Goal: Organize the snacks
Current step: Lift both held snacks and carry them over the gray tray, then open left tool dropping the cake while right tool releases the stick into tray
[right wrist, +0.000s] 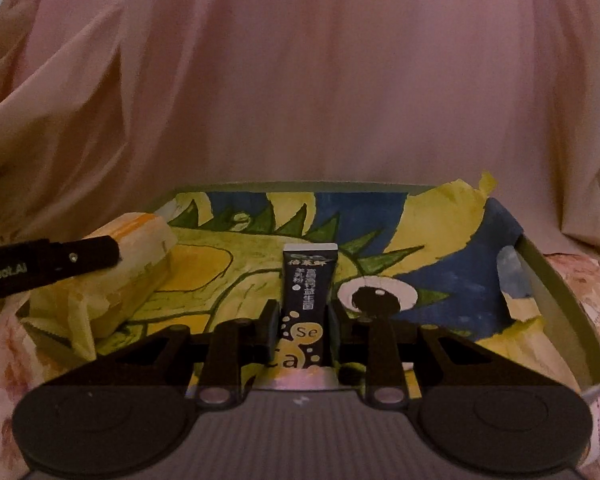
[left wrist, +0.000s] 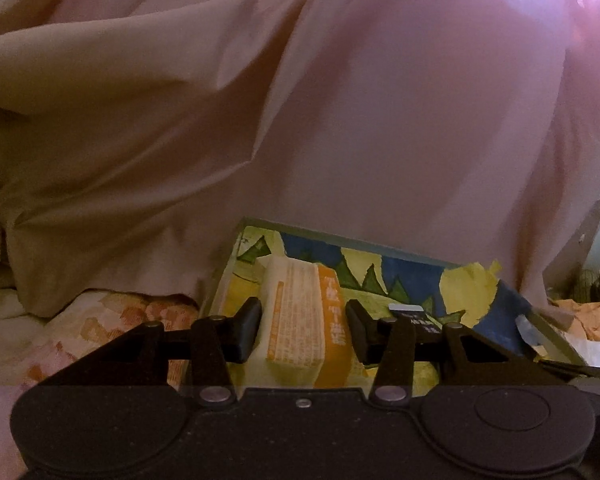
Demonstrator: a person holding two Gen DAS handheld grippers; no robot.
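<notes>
Snacks are being carried over a shallow tray lined with a blue, yellow and green painted paper (right wrist: 420,232): on the left, the left claw (left wrist: 302,326) is clamped across a pale yellow and orange wrapped snack pack (left wrist: 300,320), its long axis running straight out ahead between the jaws, low over the tray's left end. To the right, the right claw (right wrist: 302,330) pinches a slim dark blue sachet with white lettering (right wrist: 309,280), lengthwise along the fingers above the tray's middle, so I'd judge each hand need only lower and let go.

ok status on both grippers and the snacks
Left gripper shut on orange-and-white snack pack. Right gripper shut on dark sachet. Both over the painted tray; nothing in the way.
</notes>
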